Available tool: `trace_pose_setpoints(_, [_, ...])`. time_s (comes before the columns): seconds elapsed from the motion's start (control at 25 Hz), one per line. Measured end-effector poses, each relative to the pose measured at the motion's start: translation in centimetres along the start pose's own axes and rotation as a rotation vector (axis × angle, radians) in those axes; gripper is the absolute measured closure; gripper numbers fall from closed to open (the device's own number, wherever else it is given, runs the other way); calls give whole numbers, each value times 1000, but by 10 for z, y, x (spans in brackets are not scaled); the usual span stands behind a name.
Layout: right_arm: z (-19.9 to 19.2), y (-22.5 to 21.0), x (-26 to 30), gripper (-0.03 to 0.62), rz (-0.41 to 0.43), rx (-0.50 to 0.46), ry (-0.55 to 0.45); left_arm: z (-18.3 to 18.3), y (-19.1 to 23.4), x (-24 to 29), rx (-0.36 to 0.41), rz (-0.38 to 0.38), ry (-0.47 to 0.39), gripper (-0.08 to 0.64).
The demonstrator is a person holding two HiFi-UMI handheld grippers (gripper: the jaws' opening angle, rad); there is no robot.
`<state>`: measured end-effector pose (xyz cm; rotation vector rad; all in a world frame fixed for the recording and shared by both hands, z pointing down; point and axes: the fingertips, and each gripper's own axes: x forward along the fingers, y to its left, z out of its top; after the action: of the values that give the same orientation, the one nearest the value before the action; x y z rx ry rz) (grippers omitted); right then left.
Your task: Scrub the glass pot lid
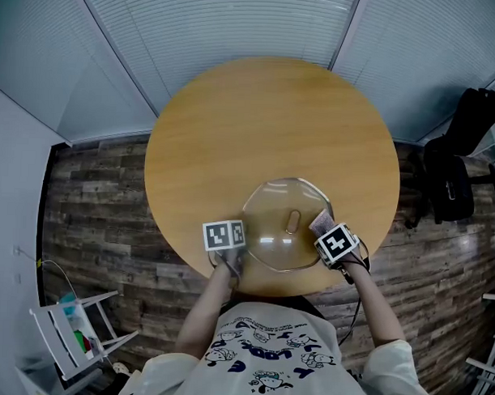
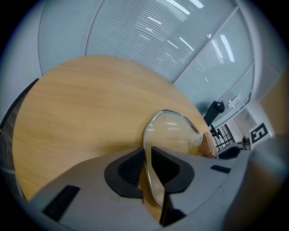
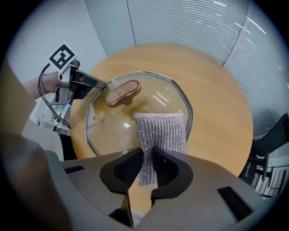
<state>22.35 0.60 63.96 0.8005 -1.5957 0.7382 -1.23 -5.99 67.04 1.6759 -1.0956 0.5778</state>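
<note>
The left gripper (image 2: pixel 148 158) was clamped on the 8 o'clock rim of the clear glass pot lid (image 1: pixel 271 214), and the right gripper (image 3: pixel 148 159) pinched a silver mesh scrub pad (image 3: pixel 161 130) over its 4 o'clock side. The lid lay at the 6 o'clock edge of the round wooden table (image 1: pixel 266 120).

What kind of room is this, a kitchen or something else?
Likely an office meeting room, not a kitchen: a round light-wood table, walls of closed pale horizontal blinds, and a black office chair at the side.
</note>
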Motion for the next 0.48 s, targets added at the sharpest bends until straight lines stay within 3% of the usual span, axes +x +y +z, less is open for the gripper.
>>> trace_pose_setpoints(0.48, [-12,19,-1,518,31,-11,40,0,-1,1,-1,5,0,502])
